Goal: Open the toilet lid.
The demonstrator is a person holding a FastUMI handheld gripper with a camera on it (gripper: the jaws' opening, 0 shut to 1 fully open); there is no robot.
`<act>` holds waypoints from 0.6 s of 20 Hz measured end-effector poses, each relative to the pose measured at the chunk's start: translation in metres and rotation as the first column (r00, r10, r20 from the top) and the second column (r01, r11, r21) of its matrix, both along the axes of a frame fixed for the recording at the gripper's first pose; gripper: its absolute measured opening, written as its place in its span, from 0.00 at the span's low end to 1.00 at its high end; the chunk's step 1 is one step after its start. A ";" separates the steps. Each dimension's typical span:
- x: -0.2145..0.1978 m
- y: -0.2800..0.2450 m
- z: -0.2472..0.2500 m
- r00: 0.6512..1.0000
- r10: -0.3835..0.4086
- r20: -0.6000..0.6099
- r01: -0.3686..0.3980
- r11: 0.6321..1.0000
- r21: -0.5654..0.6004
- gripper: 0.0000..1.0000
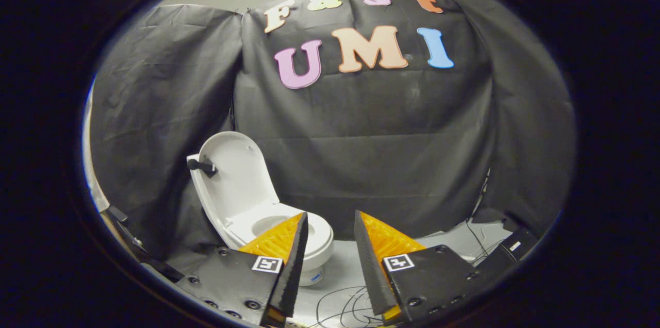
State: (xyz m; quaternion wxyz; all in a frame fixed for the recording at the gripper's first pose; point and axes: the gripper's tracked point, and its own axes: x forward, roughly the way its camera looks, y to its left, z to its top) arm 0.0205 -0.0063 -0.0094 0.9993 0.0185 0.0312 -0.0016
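White toilet lid (pixel 236 173) raised | bowl partly hidden behind claw (pixel 330 224) | claw spread, empty

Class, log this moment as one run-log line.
toilet lid: raised, upright | gripper: open, empty, short of toilet bowl | cables: on floor

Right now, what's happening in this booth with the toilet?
A person is holding the hand-held gripper pointed toward a small white toilet standing on the floor against the black cloth wall. The toilet lid is already raised, leaning back with the bowl exposed. The gripper's fingers are spread apart, grip nothing, and touch nothing. Loose cables lie on the floor just ahead of the fingers.
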 end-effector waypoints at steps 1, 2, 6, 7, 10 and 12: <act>-0.007 0.001 0.007 0.999 0.001 0.036 0.000 1.000 -0.005 0.57; -0.015 0.002 0.015 0.998 0.001 0.070 0.000 1.000 -0.013 0.57; -0.026 0.004 0.008 0.998 0.004 0.058 -0.002 1.000 -0.029 0.57; -0.024 0.004 0.008 0.998 0.008 0.068 -0.004 0.999 -0.049 0.57; -0.027 0.002 0.009 0.998 0.004 0.067 -0.001 0.999 -0.044 0.57; -0.027 0.004 0.013 0.998 0.005 0.065 -0.002 0.999 -0.047 0.57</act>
